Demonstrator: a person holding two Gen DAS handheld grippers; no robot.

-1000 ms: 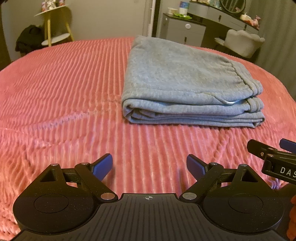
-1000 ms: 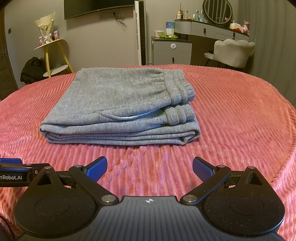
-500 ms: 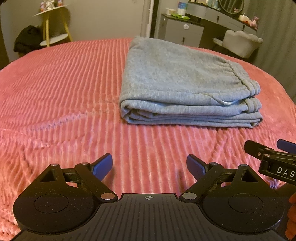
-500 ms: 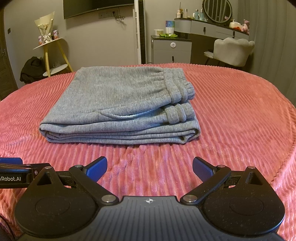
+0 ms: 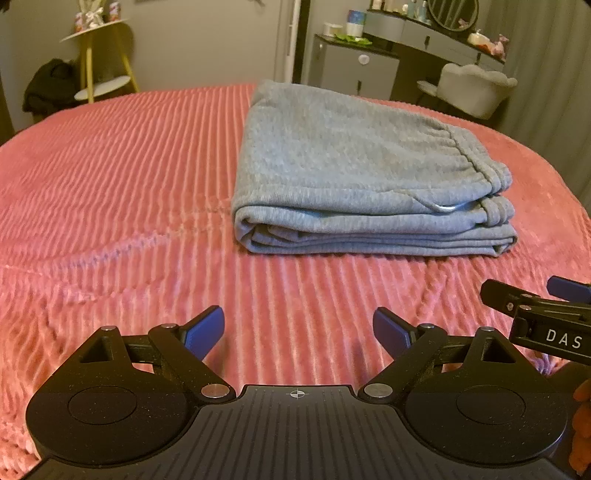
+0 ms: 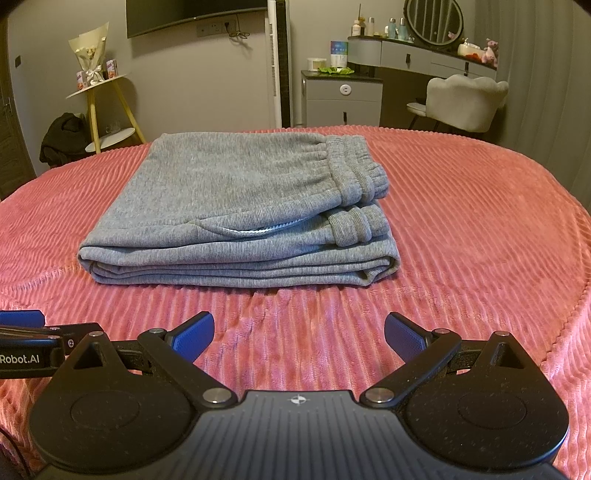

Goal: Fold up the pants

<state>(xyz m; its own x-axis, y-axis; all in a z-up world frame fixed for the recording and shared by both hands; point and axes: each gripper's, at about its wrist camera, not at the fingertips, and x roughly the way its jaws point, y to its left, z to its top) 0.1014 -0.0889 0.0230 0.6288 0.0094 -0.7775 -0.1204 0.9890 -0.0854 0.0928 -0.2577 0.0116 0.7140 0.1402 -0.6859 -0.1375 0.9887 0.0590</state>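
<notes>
Grey sweatpants (image 5: 354, 177) (image 6: 240, 206) lie folded in a flat stack on the pink ribbed bedspread (image 5: 129, 184) (image 6: 461, 221), waistband and cuffs at the right end. My left gripper (image 5: 298, 328) hovers open over bare bedspread in front of the stack, nothing between its blue pads. My right gripper (image 6: 299, 330) is likewise open and empty, short of the stack's near edge. In the left wrist view the right gripper (image 5: 535, 310) shows at the right edge. The right wrist view catches the left gripper (image 6: 33, 332) at its left edge.
Beyond the bed stand a yellow-legged side table (image 6: 99, 107), a dark bundle on the floor (image 6: 61, 138), a grey cabinet (image 6: 343, 98), a vanity with a round mirror (image 6: 432, 18) and a pale chair (image 6: 465, 99). The bed's edge curves down at the right (image 6: 569, 258).
Both grippers stay open and in place. In the left wrist view the pants have slid slightly left in the picture; the stack itself has not moved.
</notes>
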